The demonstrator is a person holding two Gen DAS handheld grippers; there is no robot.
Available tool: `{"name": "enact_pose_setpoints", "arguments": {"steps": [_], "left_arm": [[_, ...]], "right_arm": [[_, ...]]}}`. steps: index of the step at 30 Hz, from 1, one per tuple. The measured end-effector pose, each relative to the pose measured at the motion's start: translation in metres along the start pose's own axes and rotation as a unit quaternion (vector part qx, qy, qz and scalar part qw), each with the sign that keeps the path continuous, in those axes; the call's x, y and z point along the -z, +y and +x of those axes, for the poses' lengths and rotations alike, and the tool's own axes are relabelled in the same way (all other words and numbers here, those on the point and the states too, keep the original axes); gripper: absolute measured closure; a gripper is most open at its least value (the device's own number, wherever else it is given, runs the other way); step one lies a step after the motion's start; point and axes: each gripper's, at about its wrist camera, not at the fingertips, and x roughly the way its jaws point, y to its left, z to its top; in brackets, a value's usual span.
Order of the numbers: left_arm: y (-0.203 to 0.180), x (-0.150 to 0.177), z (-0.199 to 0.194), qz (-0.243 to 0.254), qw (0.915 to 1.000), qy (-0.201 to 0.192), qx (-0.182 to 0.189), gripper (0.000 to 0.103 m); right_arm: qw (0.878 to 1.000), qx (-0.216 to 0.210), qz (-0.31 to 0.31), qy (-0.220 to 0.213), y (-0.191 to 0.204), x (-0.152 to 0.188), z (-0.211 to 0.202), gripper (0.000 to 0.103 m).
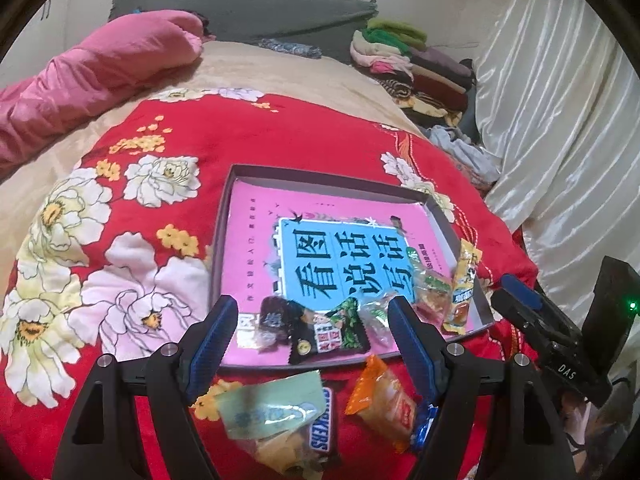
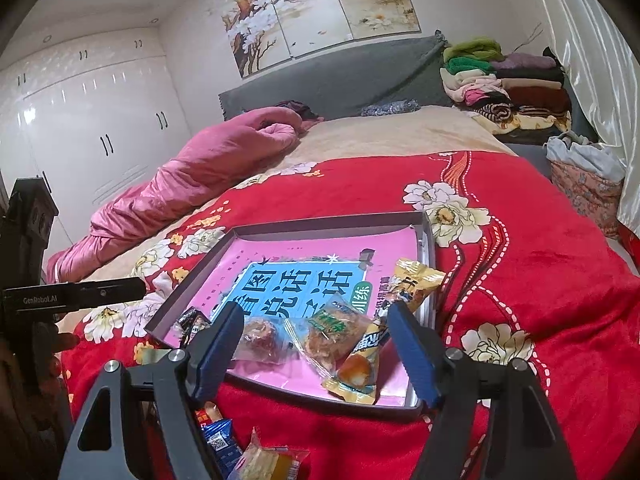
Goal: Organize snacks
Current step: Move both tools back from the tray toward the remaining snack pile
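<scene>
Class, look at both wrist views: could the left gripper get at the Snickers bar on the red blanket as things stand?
Probably yes. The left gripper is open and empty, and the Snickers bar lies just below it outside the tray. A pale green packet overlaps its left side, which may crowd one finger.

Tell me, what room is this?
Most likely a bedroom: a bed with a red flowered blanket, a pink quilt, a white wardrobe and folded clothes.

You work over a plush red blanket [image 2: 520, 280]; the cardboard tray [image 2: 426, 248] holds a glossy pink book cover [image 1: 256, 232], crinkly shiny plastic snack wrappers [image 2: 336, 332], beside satin curtains [image 1: 560, 120].
</scene>
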Motion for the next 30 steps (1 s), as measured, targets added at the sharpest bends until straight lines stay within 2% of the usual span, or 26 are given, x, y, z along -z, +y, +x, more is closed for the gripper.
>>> {"name": "enact_pose_setpoints", "arguments": {"steps": [17,30], "left_arm": [[0.004,0.012,-0.010,0.009,0.9999,0.011,-0.001,0.024],[0.009,0.027,-0.011,0.006,0.9995,0.029,-0.005,0.024]], "right_arm": [[1.000,-0.017,-0.004,0.009,0.011,0.006,-0.009,0.021],[1.000,-0.008,-0.011,0.010,0.020,0.011,-0.019,0.019]]}}
